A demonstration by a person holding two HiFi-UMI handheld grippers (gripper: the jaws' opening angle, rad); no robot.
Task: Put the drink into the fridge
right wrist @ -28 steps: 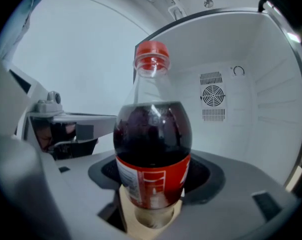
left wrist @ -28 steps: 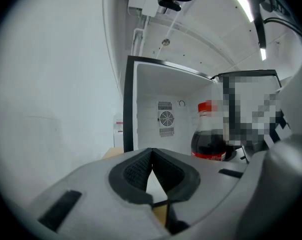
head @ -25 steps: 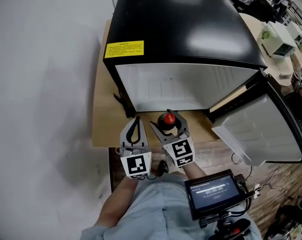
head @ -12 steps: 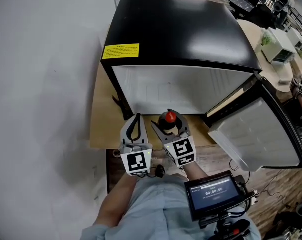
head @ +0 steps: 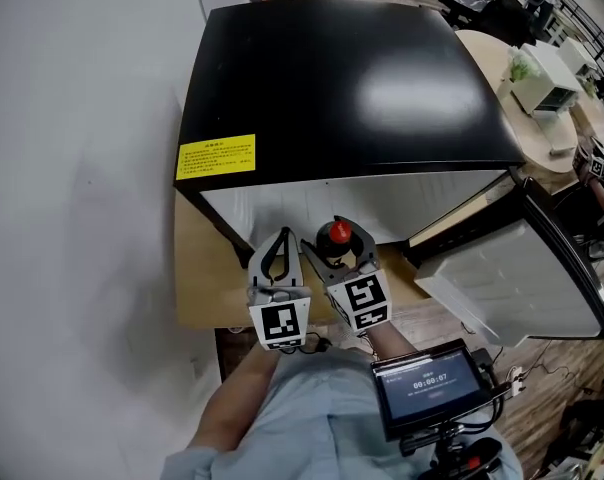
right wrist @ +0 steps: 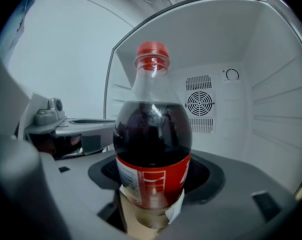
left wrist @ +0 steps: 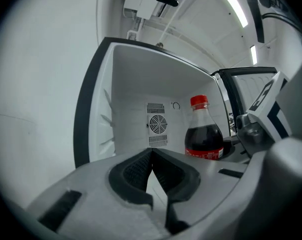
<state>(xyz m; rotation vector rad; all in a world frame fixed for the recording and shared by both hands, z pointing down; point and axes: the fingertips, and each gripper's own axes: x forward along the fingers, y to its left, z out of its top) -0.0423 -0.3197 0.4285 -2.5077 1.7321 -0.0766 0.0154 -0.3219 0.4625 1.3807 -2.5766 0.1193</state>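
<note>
A cola bottle point(right wrist: 152, 134) with a red cap point(head: 336, 233) and red label stands upright between the jaws of my right gripper point(head: 340, 250), which is shut on it. The bottle point(left wrist: 203, 134) also shows at the right of the left gripper view. My left gripper point(head: 278, 255) is shut and holds nothing; its tips meet in front of the fridge opening. The black mini fridge point(head: 332, 78) has its white inside point(right wrist: 216, 84) open in front of both grippers, with a round fan grille point(right wrist: 200, 103) on the back wall. The fridge door point(head: 522, 288) stands swung open at the right.
The fridge rests on a wooden board point(head: 197, 268) against a white wall point(head: 72, 168). A yellow label point(head: 215, 156) is stuck on the fridge top. A small screen point(head: 427, 383) is mounted at the person's waist. A round table point(head: 552, 98) with clutter stands at the far right.
Both grippers have moved toward the fridge opening, the bottle still held by the right one. The head view now looks more over the fridge top, hiding most of the interior.
</note>
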